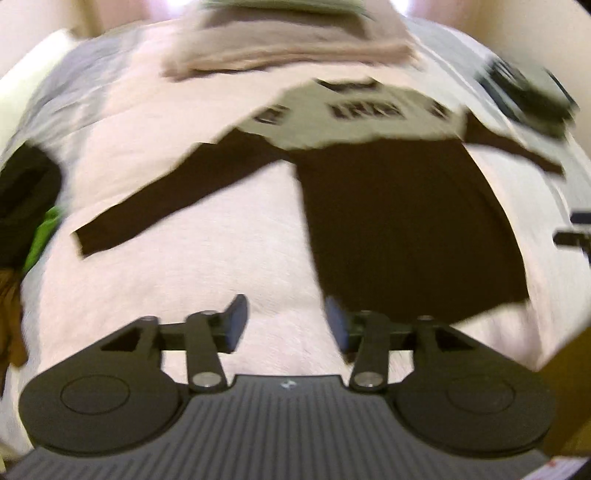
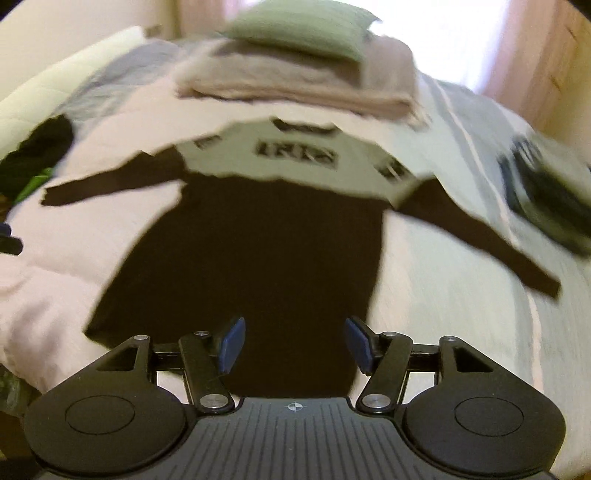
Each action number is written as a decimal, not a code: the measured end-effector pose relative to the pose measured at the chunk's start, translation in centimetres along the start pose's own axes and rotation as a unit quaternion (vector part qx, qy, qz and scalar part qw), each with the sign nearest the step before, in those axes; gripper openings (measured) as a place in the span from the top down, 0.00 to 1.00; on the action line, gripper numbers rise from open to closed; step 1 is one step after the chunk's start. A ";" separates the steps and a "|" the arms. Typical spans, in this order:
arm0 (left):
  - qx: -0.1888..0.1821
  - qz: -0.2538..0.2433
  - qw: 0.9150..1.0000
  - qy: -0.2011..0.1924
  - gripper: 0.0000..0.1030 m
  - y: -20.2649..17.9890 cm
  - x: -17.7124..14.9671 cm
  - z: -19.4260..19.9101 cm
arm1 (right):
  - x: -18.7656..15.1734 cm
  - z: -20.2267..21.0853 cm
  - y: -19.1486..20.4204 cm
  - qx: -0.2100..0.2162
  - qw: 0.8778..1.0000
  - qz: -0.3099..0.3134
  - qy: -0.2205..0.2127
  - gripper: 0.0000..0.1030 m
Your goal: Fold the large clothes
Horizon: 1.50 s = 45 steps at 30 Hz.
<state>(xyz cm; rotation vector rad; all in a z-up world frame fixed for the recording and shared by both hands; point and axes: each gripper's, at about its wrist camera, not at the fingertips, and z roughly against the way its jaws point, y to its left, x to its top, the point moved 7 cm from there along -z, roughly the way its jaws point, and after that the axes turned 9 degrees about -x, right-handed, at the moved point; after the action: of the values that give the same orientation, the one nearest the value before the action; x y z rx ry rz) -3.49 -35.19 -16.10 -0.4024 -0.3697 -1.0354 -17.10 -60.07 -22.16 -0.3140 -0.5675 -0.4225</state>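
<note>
Bed [image 1: 184, 266]: pale pink cover, spread across both views; both views blurred.

Shirt [image 2: 258, 258]: long-sleeved, dark body, pale yoke with dark lettering I cannot read. It lies flat on the bed, collar far, hem near, both sleeves spread out to the sides. In the left wrist view the shirt [image 1: 406, 229] sits right of centre, its left sleeve angling down toward the near left.

My left gripper [image 1: 284, 325]: blue-padded fingers wide apart, holding nothing, over bare cover just left of the shirt's near hem corner. The right pad overlaps the hem edge in view; whether it touches, I cannot tell.

My right gripper [image 2: 294, 345]: fingers wide apart, nothing between them, over the near hem of the shirt, about the middle of its width.

Folded blanket [image 2: 303, 85]: pinkish, stacked at the far end beyond the collar.

Pillow [image 2: 303, 33]: green, on top of the blanket.

Dark bundle [image 2: 546, 195]: far right on the bed, too blurred to name.

Dark and green clothes [image 1: 33, 214]: heaped at the left edge.
</note>
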 end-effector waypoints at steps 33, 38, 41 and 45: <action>0.044 0.090 0.994 -0.033 0.13 41.8 -2.6 -6.4 | 12.5 -27.4 57.2 0.149 0.875 0.437 -0.148 0.78; 0.047 0.104 0.993 -0.029 0.13 43.1 -2.5 -6.1 | 15.9 -26.4 55.3 0.153 0.908 0.364 -0.139 0.98; 0.065 0.111 0.991 -0.042 0.13 42.8 -1.2 -5.4 | 19.9 -25.3 51.4 0.165 0.945 0.252 -0.127 0.98; 0.054 0.087 0.993 -0.054 0.13 40.6 1.9 -5.9 | 25.5 -24.8 43.4 0.159 0.973 0.095 -0.138 0.98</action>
<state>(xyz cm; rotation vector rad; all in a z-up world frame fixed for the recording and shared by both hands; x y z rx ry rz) 33.81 -21.19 -26.20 -0.3859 -0.4765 -0.8218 33.73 -39.81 -34.69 -0.1162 -0.8569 -0.0987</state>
